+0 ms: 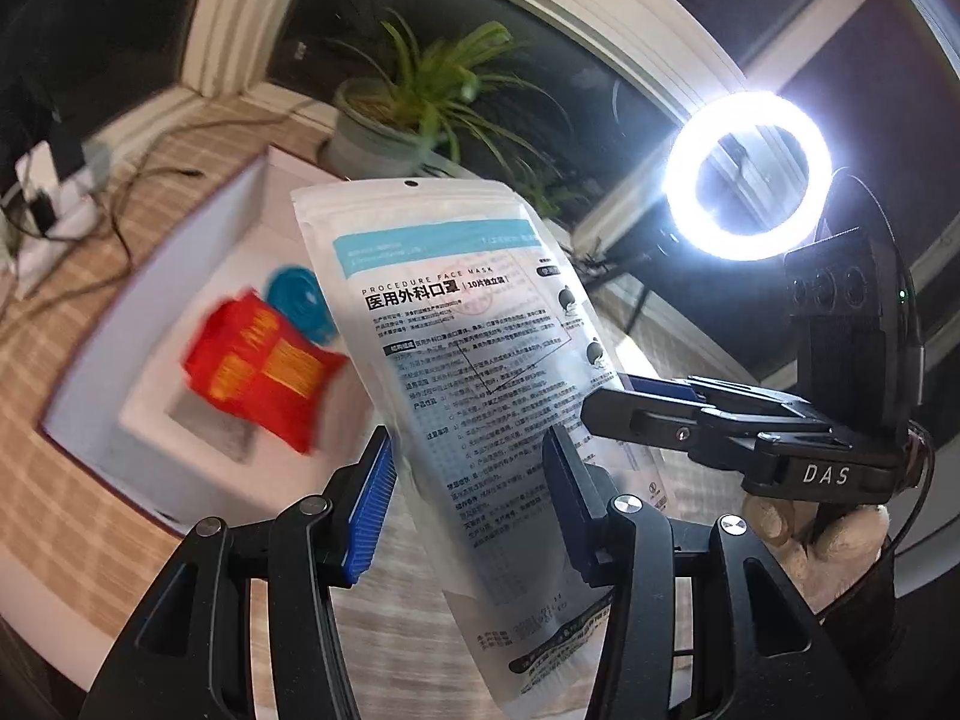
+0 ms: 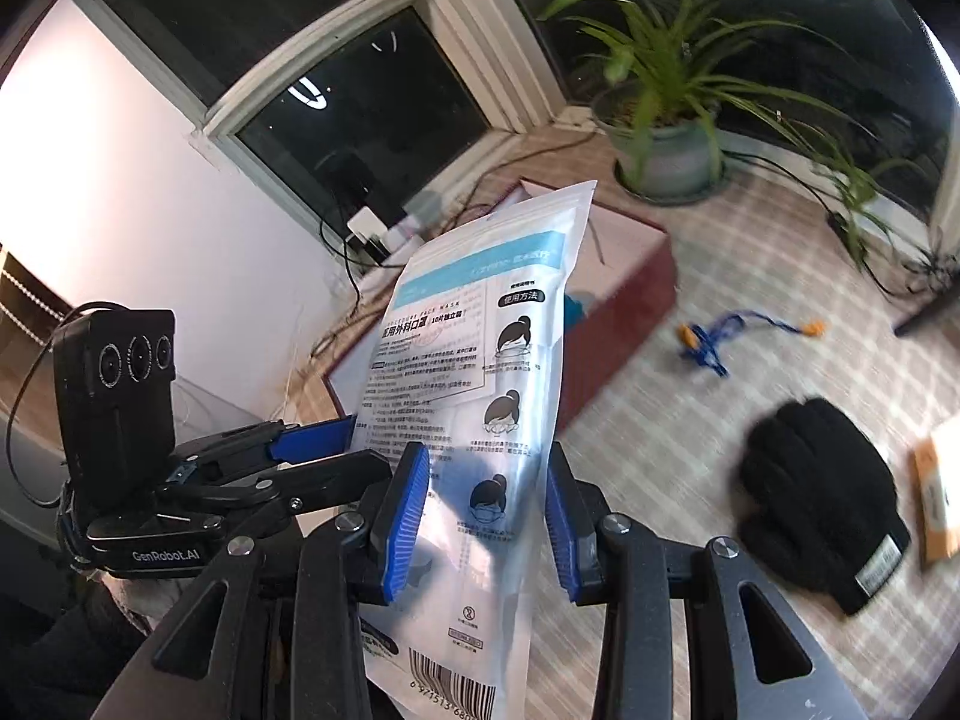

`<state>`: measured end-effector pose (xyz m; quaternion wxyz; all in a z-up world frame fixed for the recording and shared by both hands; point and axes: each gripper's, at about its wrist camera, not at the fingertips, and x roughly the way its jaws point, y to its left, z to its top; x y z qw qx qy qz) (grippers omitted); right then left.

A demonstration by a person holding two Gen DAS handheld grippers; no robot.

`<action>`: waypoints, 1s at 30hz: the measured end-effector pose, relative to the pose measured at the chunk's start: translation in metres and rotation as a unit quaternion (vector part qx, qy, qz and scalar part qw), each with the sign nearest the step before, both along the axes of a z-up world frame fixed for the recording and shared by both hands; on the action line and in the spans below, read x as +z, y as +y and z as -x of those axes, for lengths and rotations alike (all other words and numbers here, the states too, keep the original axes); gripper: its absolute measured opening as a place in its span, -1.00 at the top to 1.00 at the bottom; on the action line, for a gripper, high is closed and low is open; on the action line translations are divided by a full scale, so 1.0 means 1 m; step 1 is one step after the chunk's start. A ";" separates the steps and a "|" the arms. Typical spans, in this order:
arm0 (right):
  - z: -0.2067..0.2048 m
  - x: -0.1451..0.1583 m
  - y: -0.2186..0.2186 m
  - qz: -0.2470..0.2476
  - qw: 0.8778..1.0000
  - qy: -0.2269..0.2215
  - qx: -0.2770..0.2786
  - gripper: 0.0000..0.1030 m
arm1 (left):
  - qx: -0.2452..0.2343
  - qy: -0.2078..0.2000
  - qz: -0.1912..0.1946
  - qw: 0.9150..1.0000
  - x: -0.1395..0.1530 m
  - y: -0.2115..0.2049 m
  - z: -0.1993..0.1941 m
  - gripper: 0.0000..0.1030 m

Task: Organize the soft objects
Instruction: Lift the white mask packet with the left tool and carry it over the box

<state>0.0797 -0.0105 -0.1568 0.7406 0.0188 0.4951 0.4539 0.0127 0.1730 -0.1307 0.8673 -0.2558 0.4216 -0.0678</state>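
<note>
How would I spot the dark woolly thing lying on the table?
Start at the potted green plant by the window, then follow the checked tablecloth toward the near right. There lies a black knitted glove, flat, with a small label at its cuff. It is the only black item, darker and bulkier than the blue cord with orange ends beyond it.

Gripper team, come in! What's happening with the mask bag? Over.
Right gripper looks clamped across the mask bag; left gripper brackets it too, grip unclear. Bag aloft, not yet in the open box. Nothing blocking.
</note>
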 end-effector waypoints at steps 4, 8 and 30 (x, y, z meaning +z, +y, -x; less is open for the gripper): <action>-0.010 -0.002 0.031 0.001 1.000 0.007 -0.004 0.34 | 0.006 -0.001 -0.013 1.000 0.003 0.031 -0.009 0.09; -0.021 -0.008 0.059 0.007 1.000 0.016 -0.014 0.34 | 0.009 0.008 -0.017 1.000 -0.003 0.059 -0.026 0.09; -0.073 -0.074 0.147 0.082 0.994 0.072 -0.017 0.34 | -0.028 0.073 -0.057 0.995 -0.050 0.125 -0.109 0.09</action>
